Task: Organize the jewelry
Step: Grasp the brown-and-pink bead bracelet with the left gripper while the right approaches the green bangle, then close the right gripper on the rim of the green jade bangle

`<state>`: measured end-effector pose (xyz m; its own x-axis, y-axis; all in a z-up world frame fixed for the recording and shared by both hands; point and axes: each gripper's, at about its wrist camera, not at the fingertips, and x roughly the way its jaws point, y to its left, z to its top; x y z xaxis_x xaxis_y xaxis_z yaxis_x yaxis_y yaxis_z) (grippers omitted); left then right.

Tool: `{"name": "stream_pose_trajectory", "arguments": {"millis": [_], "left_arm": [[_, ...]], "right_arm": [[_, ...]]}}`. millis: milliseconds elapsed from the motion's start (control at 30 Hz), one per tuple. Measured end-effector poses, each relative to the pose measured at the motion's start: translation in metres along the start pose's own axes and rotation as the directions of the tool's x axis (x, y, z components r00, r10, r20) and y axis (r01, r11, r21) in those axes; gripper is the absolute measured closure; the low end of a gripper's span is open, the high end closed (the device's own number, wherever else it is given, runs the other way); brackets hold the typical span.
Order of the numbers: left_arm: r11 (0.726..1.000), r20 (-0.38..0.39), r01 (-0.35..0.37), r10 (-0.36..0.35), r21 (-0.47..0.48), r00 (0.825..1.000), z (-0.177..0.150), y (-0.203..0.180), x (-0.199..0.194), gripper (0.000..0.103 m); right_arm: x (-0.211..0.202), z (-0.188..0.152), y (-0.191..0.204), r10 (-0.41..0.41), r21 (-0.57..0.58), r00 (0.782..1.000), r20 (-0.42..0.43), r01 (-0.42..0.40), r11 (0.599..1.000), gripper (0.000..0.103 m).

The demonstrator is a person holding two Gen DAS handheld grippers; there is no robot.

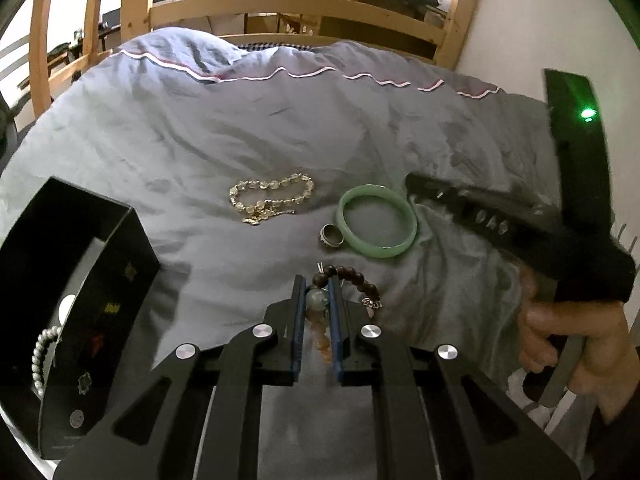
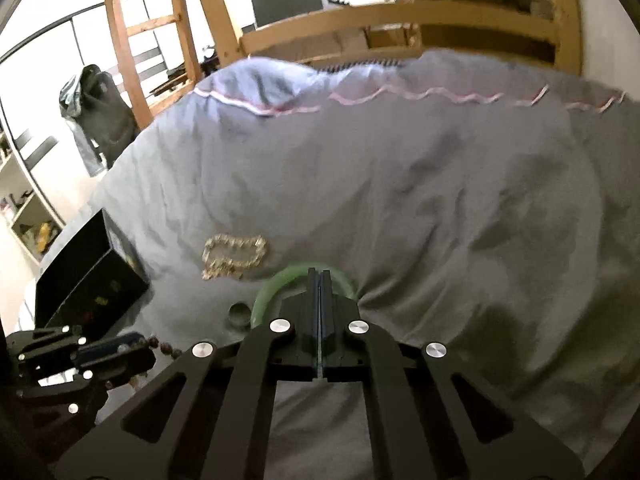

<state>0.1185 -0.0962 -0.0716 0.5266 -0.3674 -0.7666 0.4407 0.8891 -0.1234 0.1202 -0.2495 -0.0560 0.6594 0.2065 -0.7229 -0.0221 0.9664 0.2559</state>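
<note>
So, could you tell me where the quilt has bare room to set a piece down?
Bare quilt lies beyond the crystal bracelet toward the piped edge. Crowded: the ring, jade bangle and wooden bead bracelet cluster by the left gripper.

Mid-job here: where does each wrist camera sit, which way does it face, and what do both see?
Left wrist: on the left hand-held gripper, facing up the bed over the wooden bead bracelet between its fingers; the person's right hand shows.
Right wrist: on the right hand-held gripper, shut, facing up the bed over the green bangle; the left gripper shows.
Shared: bangle, gold chain, black box, grey duvet.
</note>
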Motion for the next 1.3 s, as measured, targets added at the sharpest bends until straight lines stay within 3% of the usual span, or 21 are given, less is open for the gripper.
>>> {"name": "stream_pose_trajectory", "arguments": {"millis": [33, 67, 100, 167, 267, 300, 567, 600, 633, 667, 833, 867, 967, 1000, 1100, 1200, 1233, 1300], "left_arm": [[1.0, 0.004, 0.0, 0.0, 0.003, 1.0, 0.0, -0.001, -0.001, 0.092], [1.0, 0.006, 0.0, 0.0, 0.004, 1.0, 0.002, 0.0, -0.001, 0.092], [1.0, 0.01, -0.004, 0.004, 0.005, 1.0, 0.003, 0.0, -0.002, 0.092], [1.0, 0.013, -0.007, 0.007, 0.005, 1.0, 0.003, 0.0, -0.004, 0.092], [1.0, 0.005, -0.003, 0.003, 0.004, 1.0, 0.001, -0.002, -0.002, 0.092], [1.0, 0.003, -0.003, 0.003, 0.007, 1.0, 0.0, -0.003, -0.002, 0.092], [1.0, -0.003, -0.002, 0.002, 0.005, 1.0, 0.0, -0.002, -0.001, 0.092], [1.0, -0.002, -0.003, 0.003, 0.005, 1.0, 0.0, -0.002, -0.001, 0.092], [1.0, -0.001, -0.003, 0.003, 0.004, 1.0, 0.001, -0.002, -0.001, 0.092], [1.0, 0.0, -0.003, 0.003, 0.004, 1.0, 0.0, -0.001, -0.001, 0.092], [1.0, -0.002, -0.004, 0.004, 0.002, 1.0, 0.001, -0.001, 0.0, 0.092], [1.0, -0.003, -0.004, 0.004, 0.003, 1.0, 0.001, -0.002, 0.0, 0.092], [1.0, -0.005, -0.003, 0.003, 0.004, 1.0, 0.001, -0.002, 0.0, 0.092], [1.0, -0.005, -0.003, 0.003, 0.005, 1.0, 0.001, -0.002, -0.001, 0.092], [1.0, -0.004, -0.002, 0.002, 0.006, 1.0, 0.002, -0.002, -0.001, 0.092], [1.0, -0.005, -0.002, 0.002, 0.009, 1.0, 0.001, -0.002, 0.0, 0.092], [1.0, -0.005, -0.004, 0.004, 0.011, 1.0, 0.0, -0.002, 0.0, 0.092], [1.0, -0.007, -0.007, 0.007, 0.014, 1.0, 0.0, -0.002, 0.001, 0.092]], "right_arm": [[0.005, -0.002, 0.004, 0.002, -0.021, 1.0, -0.02, -0.002, 1.0, 0.093], [0.005, -0.006, 0.007, 0.011, -0.038, 1.0, -0.021, -0.012, 0.999, 0.073], [0.006, -0.008, 0.011, 0.017, -0.056, 1.0, -0.015, -0.018, 0.998, 0.045], [0.01, -0.012, 0.018, -0.002, -0.088, 1.0, -0.018, 0.001, 0.996, 0.022], [0.025, -0.021, 0.022, -0.097, -0.152, 0.993, -0.067, 0.086, 0.985, 0.024], [0.031, -0.024, 0.021, -0.102, -0.157, 0.991, -0.082, 0.089, 0.984, 0.033], [0.022, -0.021, 0.014, -0.059, -0.115, 0.998, -0.033, 0.054, 0.992, 0.037], [0.021, -0.02, 0.013, -0.041, -0.11, 0.999, -0.031, 0.038, 0.993, 0.055], [0.023, -0.019, 0.014, -0.04, -0.108, 0.998, -0.042, 0.036, 0.994, 0.082], [0.021, -0.017, 0.013, -0.065, -0.107, 0.997, -0.032, 0.061, 0.992, 0.093], [0.02, -0.014, 0.007, -0.062, -0.08, 0.997, -0.038, 0.058, 0.995, 0.091], [0.02, -0.013, 0.004, -0.035, -0.043, 0.999, -0.042, 0.033, 0.999, 0.084], [0.019, -0.011, -0.013, 0.068, 0.106, 0.998, -0.014, -0.066, 0.992, 0.032], [0.02, -0.011, -0.019, 0.1, 0.158, 0.995, -0.005, -0.098, 0.983, 0.031], [0.029, -0.007, -0.039, 0.178, 0.304, 0.984, 0.03, -0.178, 0.936, 0.03], [0.039, -0.003, -0.048, 0.178, 0.372, 0.982, 0.056, -0.186, 0.909, 0.033], [0.042, -0.002, -0.049, 0.161, 0.38, 0.986, 0.053, -0.169, 0.91, 0.037], [0.05, 0.001, -0.052, 0.102, 0.385, 0.994, 0.037, -0.108, 0.916, 0.071]]}}
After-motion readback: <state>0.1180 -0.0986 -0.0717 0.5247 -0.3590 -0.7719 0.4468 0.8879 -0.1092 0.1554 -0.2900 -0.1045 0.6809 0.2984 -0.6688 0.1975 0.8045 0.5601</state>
